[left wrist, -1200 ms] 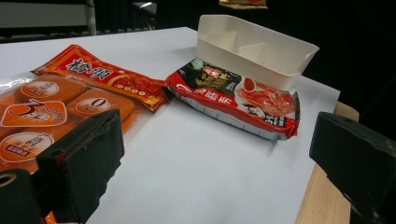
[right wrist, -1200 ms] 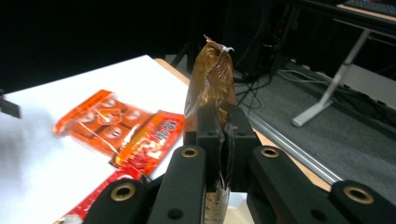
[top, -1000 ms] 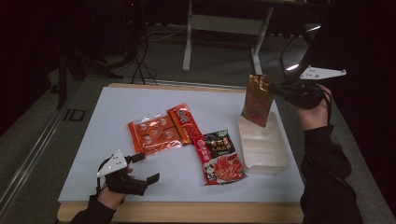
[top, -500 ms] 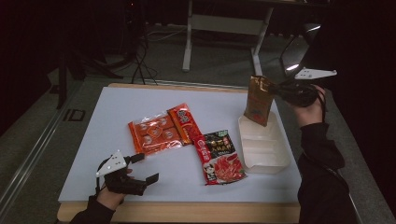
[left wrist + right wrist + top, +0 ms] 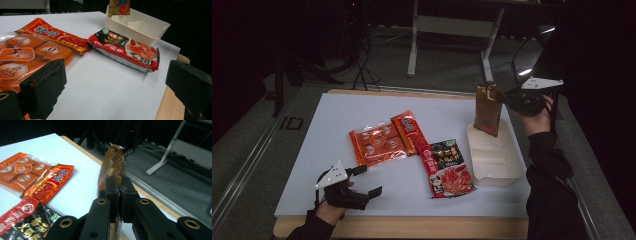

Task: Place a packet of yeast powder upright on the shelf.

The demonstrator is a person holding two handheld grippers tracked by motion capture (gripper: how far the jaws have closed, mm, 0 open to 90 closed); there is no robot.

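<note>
Overhead, a white table top (image 5: 317, 145) stands in a dark room.

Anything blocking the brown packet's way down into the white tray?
Nothing visible. The right gripper holds the brown packet upright over the far end of the white tray, whose compartments look empty; the other packets lie on the table beside it.

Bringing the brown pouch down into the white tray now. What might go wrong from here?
1. The right gripper pinches the brown pouch only at one edge, so it may swing or slip as it goes in.
2. The pouch's lower end hangs at the white tray's far end wall; it could catch the rim and nudge the tray.
3. The tray sits near the table's right edge, so a push might shift it toward that edge.
</note>
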